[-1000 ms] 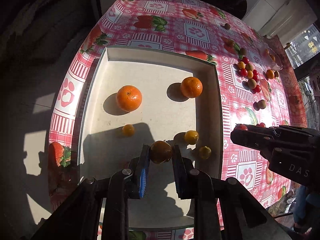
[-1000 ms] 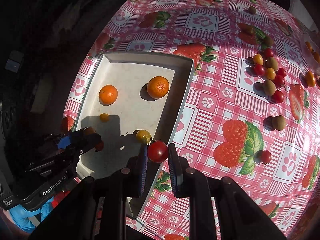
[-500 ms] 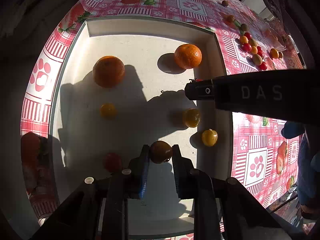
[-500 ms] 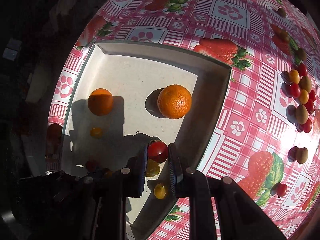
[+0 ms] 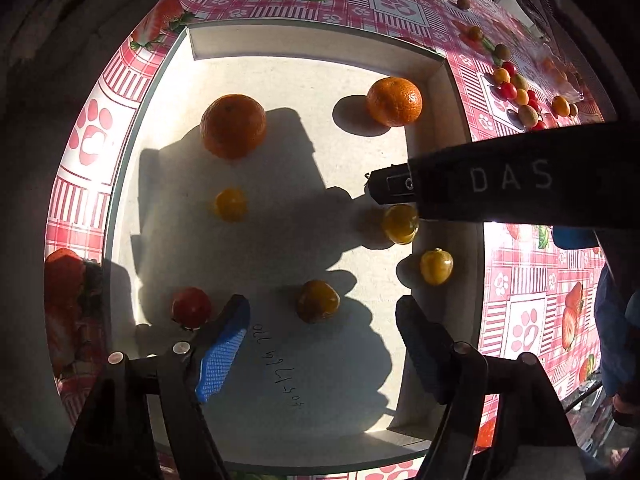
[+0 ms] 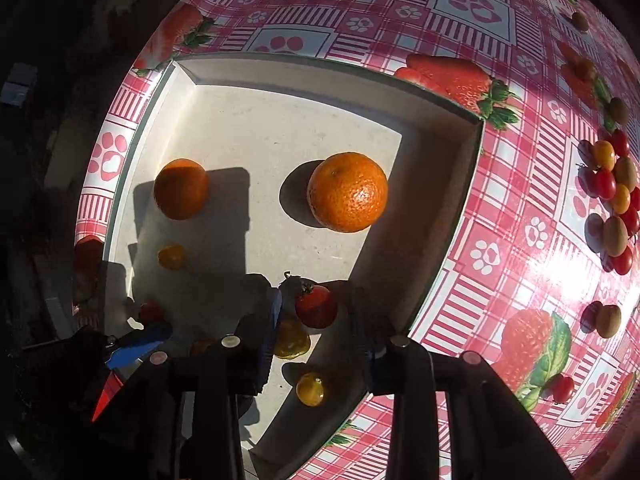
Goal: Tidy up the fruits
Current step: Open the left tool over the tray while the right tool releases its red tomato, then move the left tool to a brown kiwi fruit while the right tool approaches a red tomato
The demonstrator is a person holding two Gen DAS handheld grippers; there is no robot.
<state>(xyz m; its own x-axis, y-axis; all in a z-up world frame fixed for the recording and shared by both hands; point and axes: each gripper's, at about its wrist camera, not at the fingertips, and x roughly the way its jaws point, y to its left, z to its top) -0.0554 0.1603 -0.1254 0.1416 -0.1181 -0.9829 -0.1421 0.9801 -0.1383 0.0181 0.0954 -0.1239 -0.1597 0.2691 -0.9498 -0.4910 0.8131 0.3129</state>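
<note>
Home: strawberry-print tablecloth

Hard sunlight floods the counter, covered in pink checked oilcloth printed with strawberries and paw marks. The left of both frames lies in deep shadow.

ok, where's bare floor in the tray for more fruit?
Free: tray strip between the far wall and the oranges; near floor around the handwriting. Crowded: along the right wall, by the yellow tomatoes.
</note>
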